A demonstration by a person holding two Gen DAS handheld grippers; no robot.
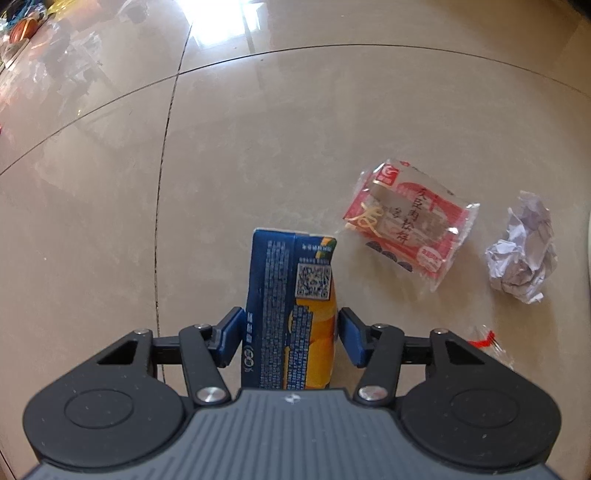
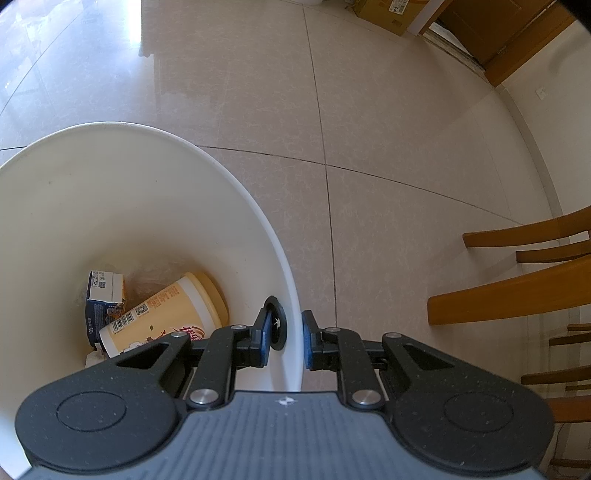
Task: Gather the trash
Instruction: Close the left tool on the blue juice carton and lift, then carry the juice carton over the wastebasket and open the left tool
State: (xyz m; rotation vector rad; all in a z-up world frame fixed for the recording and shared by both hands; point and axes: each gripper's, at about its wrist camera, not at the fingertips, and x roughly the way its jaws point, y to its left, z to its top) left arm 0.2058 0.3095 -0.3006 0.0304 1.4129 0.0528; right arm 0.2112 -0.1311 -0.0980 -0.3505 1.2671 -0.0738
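A blue and orange juice carton (image 1: 291, 273) lies flat on the tiled floor. My left gripper (image 1: 291, 332) points down over it, with both blue pads closed against the carton's long sides. A red snack wrapper (image 1: 406, 221) and a ball of crumpled white paper (image 1: 521, 251) lie on the floor to its right. My right gripper (image 2: 287, 341) is shut on the wall of a white bin (image 2: 147, 177), one finger inside and one outside. In the bin lie a cream cup (image 2: 166, 314) and a small blue carton (image 2: 103, 295).
A scrap of clear film with a red strip (image 1: 487, 339) lies near the left gripper's right finger. Wooden chairs (image 2: 517, 288) stand to the right of the bin. A cardboard box (image 2: 388, 14) and a wooden door (image 2: 498, 29) are at the far wall.
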